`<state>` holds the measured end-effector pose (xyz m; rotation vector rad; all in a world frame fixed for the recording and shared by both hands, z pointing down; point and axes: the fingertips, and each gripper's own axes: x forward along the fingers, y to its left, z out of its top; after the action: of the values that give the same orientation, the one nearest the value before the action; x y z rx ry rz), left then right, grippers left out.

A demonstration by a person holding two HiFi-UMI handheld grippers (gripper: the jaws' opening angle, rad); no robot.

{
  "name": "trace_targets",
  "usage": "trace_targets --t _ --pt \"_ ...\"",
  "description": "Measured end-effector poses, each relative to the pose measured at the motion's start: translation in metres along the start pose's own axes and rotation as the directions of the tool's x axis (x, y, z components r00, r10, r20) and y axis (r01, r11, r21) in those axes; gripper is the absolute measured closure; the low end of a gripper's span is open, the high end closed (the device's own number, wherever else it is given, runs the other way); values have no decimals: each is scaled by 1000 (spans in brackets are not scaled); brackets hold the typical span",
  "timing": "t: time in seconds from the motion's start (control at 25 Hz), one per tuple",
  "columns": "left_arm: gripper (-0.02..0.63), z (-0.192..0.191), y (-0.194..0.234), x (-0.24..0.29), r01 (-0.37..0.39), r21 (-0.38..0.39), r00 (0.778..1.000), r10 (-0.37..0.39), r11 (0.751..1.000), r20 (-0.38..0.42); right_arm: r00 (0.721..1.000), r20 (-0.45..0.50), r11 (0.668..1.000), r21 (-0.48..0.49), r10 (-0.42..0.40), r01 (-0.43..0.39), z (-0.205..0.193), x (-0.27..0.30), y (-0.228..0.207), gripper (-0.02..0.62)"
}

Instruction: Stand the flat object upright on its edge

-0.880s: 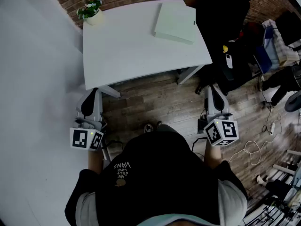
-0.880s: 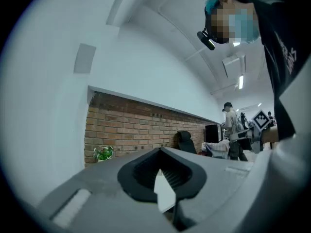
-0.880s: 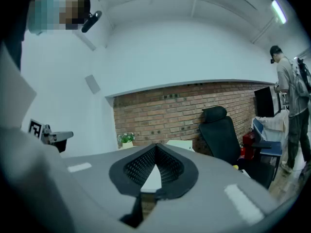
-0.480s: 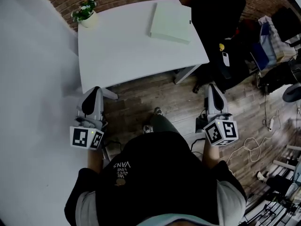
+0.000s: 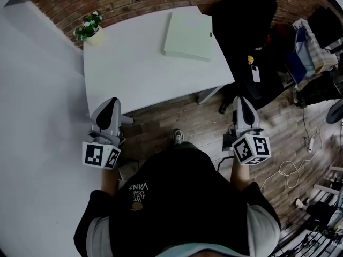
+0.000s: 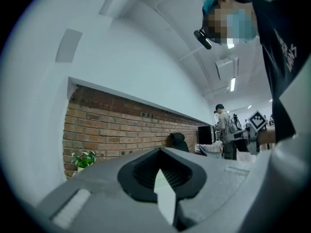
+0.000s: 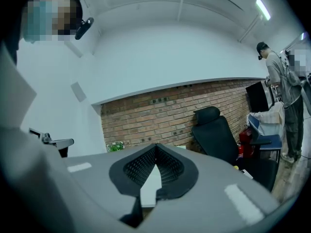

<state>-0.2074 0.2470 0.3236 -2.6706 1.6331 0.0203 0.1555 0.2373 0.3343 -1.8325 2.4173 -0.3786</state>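
Your left gripper (image 5: 110, 105), jaws together on nothing, sits nearer the white table's (image 5: 139, 74) front corner than a moment ago, the flat pale-green box (image 5: 187, 35) lies flat at the table's far right, and your right gripper (image 5: 240, 101), likewise closed and empty, hangs beyond the front right corner.
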Motion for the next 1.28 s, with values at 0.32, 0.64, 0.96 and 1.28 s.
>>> trace_targets --t 0.32,0.64,0.96,1.28 --pt "606 -3 -7 54 -2 -6 1000 2 1000 2 1000 -25 1000 17 0 0 1 35 -39 595" --pt "606 -2 -12 96 8 -5 1000 -8 1000 2 997 -65 999 37 31 -29 -6 67 -59 595" --pt "606 -6 14 130 60 1 998 -60 998 -2 999 -51 999 49 8 -6 -10 97 -49 595" --pt "606 -10 50 158 154 -20 988 -154 988 -21 997 0 995 68 -74 74 -1 118 -28 595"
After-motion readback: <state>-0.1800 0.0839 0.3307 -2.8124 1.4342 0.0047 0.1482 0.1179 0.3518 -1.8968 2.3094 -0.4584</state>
